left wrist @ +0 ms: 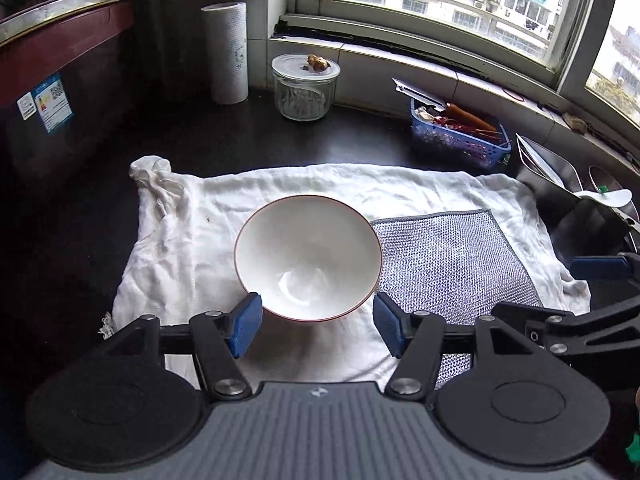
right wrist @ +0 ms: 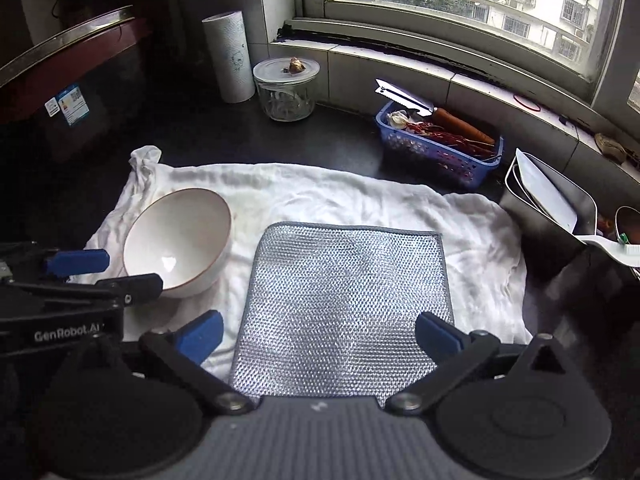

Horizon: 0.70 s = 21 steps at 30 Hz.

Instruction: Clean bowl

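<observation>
A white bowl [left wrist: 307,255] with a thin red rim stands upright on a white towel [left wrist: 188,240]. It also shows in the right wrist view [right wrist: 178,240]. A silver mesh scrubbing cloth [right wrist: 340,308] lies flat on the towel to the bowl's right, and shows in the left wrist view [left wrist: 452,264]. My left gripper [left wrist: 318,326] is open, its blue pads just short of the bowl's near rim on either side. My right gripper [right wrist: 318,338] is open wide over the near edge of the mesh cloth, holding nothing.
On the dark counter behind stand a paper towel roll [left wrist: 226,52], a glass jar with a lid [left wrist: 305,86] and a blue basket [left wrist: 460,132] with a knife and chillies. A metal container [right wrist: 552,208] stands at the right. A dark red appliance [left wrist: 52,80] is at the left.
</observation>
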Available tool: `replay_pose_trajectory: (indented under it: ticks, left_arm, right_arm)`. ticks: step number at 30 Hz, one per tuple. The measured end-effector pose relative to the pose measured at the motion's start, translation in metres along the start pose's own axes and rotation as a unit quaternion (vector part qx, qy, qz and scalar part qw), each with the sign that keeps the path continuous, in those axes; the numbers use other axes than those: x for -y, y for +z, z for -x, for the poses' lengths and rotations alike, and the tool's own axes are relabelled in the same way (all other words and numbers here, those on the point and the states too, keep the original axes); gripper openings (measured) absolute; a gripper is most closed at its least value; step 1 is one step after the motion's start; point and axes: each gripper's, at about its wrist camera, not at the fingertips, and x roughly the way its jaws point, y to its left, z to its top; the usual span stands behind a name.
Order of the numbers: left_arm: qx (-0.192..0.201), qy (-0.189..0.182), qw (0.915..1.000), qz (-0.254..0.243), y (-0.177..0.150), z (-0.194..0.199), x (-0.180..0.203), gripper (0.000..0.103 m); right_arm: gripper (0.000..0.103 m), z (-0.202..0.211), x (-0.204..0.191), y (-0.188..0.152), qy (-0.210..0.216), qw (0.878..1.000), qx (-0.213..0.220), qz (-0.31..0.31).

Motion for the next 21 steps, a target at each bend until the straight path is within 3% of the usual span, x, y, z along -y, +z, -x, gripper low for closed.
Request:
replay_pose_trajectory:
  ticks: [21]
  left_arm:
    - [0.03, -0.001, 0.9995, 0.003, -0.006, 0.033, 0.007, 0.06]
  right_arm:
    - [0.102, 0.024, -0.005, -0.008, 0.012, 1.0, 0.004, 0.004]
